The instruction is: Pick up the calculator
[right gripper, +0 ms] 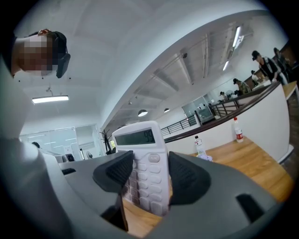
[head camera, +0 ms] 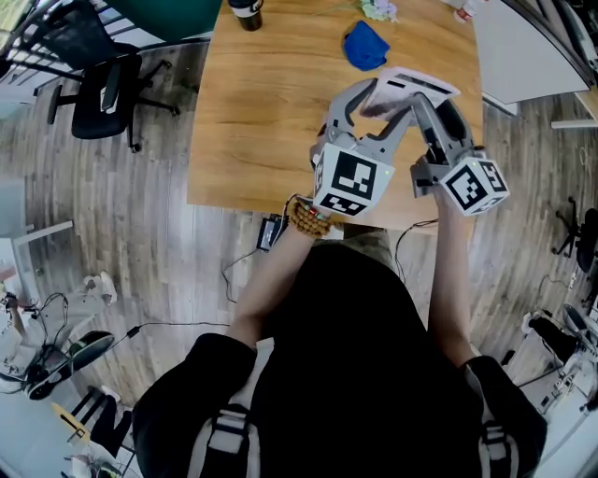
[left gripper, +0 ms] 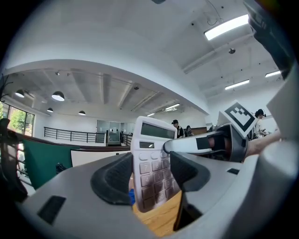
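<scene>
Wood grain runs across the table [head camera: 262, 112], which stands on a grey plank floor [head camera: 140, 243]. A blue cloth [head camera: 364, 45] and a dark cup [head camera: 246, 13] sit toward the table's far edge. A black office chair [head camera: 103, 93] stands off its left side, and cables [head camera: 245, 257] trail on the floor below its near edge. Around the table spreads a big open hall with a white ceiling [left gripper: 117, 56], strip lights, round lamps and a railing [left gripper: 70, 135] along a far gallery.

A person in black reaches both arms forward over the table's near edge, a bead bracelet [head camera: 308, 219] on the left wrist. Both tools point level and converge, their marker cubes toward the person.

The calculator [head camera: 416, 84] is lifted clear above the table's near right part, standing upright with its display on top. The left gripper [left gripper: 152, 175] has its jaws partly closed, pads pressed on the calculator's sides at the keys. The right gripper [right gripper: 149, 175] clamps the same calculator in the same way, pads against its lower half.
</scene>
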Motion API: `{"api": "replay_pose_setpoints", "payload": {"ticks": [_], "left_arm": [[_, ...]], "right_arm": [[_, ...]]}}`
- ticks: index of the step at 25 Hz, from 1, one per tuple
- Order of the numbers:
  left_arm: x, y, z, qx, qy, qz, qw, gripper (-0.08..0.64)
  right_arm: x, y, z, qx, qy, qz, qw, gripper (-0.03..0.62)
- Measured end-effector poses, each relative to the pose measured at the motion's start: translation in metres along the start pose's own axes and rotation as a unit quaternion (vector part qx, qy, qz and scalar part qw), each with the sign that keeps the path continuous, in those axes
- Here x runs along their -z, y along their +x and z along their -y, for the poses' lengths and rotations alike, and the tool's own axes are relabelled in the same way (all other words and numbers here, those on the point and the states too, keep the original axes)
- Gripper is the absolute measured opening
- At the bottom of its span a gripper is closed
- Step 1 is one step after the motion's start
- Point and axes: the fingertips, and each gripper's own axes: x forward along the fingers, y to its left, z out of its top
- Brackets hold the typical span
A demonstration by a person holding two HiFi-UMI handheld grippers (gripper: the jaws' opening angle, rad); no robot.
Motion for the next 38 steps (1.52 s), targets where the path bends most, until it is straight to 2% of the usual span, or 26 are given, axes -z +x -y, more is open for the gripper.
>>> {"api": "replay_pose_setpoints", "payload": {"ticks": [3,6,10,17,24,29,38], "left_arm": [[0.000,0.002,0.009,-0.005,0.003,-0.007,1.0000,0.284],[0.003,0.006,0.018,-0.016,0.025,-0.023,0.9993,0.284],[0.004,0.009,0.029,-0.027,0.042,-0.036,0.9981,0.282],[0.006,0.004,0.050,-0.036,0.020,-0.033,0.9986,0.284],[0.018,0.002,0.058,-0.021,0.033,-0.035,0.9986,0.283],[0.034,-0.004,0.064,-0.036,0.040,-0.041,0.9977,0.282],[0.058,-0.009,0.071,-0.034,0.029,-0.056,0.9974,0.282]], "right_arm": [[0.004,-0.008,0.008,-0.012,0.015,-0.005,1.000,0.248],[0.010,-0.016,0.016,-0.025,0.039,-0.012,0.999,0.245],[0.005,-0.030,0.020,-0.033,0.054,0.003,0.998,0.227],[0.003,-0.052,0.025,-0.046,0.049,0.003,0.998,0.218],[0.014,-0.062,0.028,-0.038,0.039,0.004,0.998,0.219],[0.035,-0.069,0.031,-0.041,0.041,-0.006,0.998,0.219],[0.058,-0.077,0.038,-0.034,0.046,-0.023,0.998,0.219]]}}
